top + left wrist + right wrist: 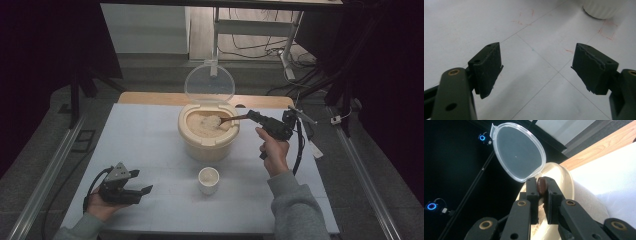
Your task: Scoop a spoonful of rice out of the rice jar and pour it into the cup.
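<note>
White counter [150, 145], dark room beyond. Right gripper [251, 115] clamped on brown spoon [231, 119], bowl dipped in rice within one beige container [208, 142], clear lid [209, 83] hinged up. Left gripper [141, 192] open, empty, resting low. One white cup [208, 180] just before container. Advice: lift spoon level, slowly, avoid spilling grains.

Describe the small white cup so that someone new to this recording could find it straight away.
Start at the white table and find the big cream round container with its clear lid flipped up, full of pale grain. The small white ribbed cup stands just in front of it, on the person's side. It is the far smaller, lidless vessel, standing alone and untouched.
</note>
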Demonstrator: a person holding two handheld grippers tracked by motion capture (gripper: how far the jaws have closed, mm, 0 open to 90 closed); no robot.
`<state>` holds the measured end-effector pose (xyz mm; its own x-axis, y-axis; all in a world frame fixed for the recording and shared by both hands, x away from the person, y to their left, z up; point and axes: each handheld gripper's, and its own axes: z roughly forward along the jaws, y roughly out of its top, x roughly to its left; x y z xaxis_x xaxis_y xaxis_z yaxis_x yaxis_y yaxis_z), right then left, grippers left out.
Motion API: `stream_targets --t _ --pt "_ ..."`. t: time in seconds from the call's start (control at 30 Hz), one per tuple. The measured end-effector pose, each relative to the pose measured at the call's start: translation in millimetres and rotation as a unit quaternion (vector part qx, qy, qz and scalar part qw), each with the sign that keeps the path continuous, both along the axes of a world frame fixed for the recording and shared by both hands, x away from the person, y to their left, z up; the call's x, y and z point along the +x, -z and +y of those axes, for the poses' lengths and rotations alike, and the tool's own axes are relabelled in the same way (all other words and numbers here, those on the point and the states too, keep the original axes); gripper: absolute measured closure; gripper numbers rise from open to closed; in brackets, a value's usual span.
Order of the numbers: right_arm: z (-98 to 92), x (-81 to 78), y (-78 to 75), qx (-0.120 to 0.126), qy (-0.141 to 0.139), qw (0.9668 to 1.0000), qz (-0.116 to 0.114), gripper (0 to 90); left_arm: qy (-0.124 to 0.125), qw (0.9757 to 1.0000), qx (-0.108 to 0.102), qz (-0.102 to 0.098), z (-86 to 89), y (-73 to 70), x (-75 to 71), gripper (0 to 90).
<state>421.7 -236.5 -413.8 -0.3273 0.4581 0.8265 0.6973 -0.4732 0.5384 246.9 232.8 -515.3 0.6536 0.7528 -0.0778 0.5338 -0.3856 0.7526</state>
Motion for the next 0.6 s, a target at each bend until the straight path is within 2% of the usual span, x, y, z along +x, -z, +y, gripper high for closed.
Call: stream_targets --t 0.6 --pt "-7.2 -1.4 0.0 0.025 -0.004 0.9996 0.009 82.7 0.002 1.0 0.008 -0.001 -0.7 0.5 0.1 23.1"
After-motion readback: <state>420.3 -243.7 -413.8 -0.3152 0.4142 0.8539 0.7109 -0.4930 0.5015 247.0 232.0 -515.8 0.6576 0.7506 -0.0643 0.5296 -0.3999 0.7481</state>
